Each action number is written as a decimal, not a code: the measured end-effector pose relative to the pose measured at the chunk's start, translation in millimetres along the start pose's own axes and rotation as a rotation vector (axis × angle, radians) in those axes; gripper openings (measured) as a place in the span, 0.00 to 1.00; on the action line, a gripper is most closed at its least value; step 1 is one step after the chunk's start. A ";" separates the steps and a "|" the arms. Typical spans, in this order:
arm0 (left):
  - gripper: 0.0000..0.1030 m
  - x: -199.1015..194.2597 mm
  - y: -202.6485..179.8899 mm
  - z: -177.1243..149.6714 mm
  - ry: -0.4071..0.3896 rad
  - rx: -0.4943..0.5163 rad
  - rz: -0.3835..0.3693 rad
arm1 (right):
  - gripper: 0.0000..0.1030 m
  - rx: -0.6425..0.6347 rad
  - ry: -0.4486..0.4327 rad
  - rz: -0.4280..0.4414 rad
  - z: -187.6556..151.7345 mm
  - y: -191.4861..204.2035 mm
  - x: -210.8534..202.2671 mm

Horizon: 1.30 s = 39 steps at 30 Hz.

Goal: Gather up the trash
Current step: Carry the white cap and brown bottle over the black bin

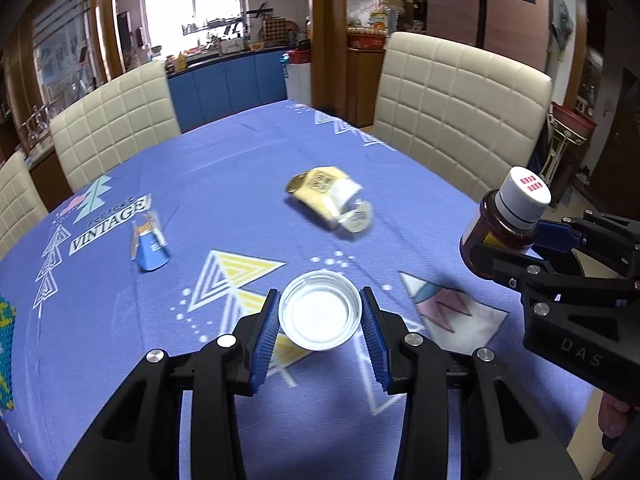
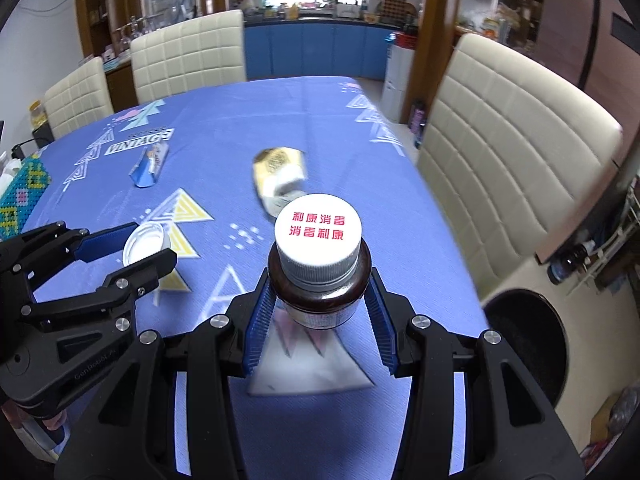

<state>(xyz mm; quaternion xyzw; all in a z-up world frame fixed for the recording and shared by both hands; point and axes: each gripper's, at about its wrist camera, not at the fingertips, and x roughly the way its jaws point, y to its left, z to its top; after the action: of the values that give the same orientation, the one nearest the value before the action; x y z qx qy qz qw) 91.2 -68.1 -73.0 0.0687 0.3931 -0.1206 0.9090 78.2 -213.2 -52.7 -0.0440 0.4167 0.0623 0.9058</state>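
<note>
My left gripper [image 1: 320,316] is shut on a white jar lid [image 1: 319,312], open side toward the camera, held above the blue tablecloth [image 1: 224,176]. My right gripper [image 2: 320,300] is shut on a brown bottle [image 2: 318,294] with a white cap printed with red characters; this bottle also shows at the right of the left wrist view [image 1: 500,228]. A crumpled yellow packet with a clear cup [image 1: 330,200] lies at the table's middle. A small blue carton [image 1: 148,246] lies to the left. In the right wrist view the lid [image 2: 144,244], packet [image 2: 280,180] and carton [image 2: 148,166] show too.
Cream padded chairs [image 1: 460,108] stand around the table. A black round bin [image 2: 532,344] sits low at the right beside the table edge. A colourful beaded box [image 2: 20,196] rests at the table's left edge. A white patterned paper [image 2: 312,364] lies under the bottle.
</note>
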 end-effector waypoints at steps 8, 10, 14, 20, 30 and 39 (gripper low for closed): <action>0.38 0.1 -39.9 8.3 -0.013 0.072 -0.064 | 0.46 0.078 -0.001 -0.069 -20.5 -38.6 -19.1; 0.38 0.4 -49.0 10.1 -0.015 0.087 -0.079 | 0.46 0.095 -0.002 -0.085 -24.8 -47.7 -23.9; 0.38 1.6 -68.6 13.6 -0.018 0.122 -0.112 | 0.46 0.127 -0.003 -0.112 -32.5 -64.2 -31.6; 0.38 2.6 -98.3 16.6 -0.020 0.171 -0.154 | 0.46 0.173 -0.007 -0.153 -44.3 -89.7 -43.5; 0.38 6.4 -138.5 25.9 -0.031 0.240 -0.212 | 0.46 0.241 -0.013 -0.212 -56.7 -125.8 -56.6; 0.38 9.6 -177.5 38.9 -0.044 0.306 -0.264 | 0.46 0.304 -0.024 -0.270 -65.1 -158.1 -66.7</action>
<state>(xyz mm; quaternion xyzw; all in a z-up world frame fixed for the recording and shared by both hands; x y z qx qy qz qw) 76.2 -248.9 -58.8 0.1513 0.3559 -0.2986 0.8725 10.0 -383.1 -39.8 0.0385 0.4010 -0.1225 0.9070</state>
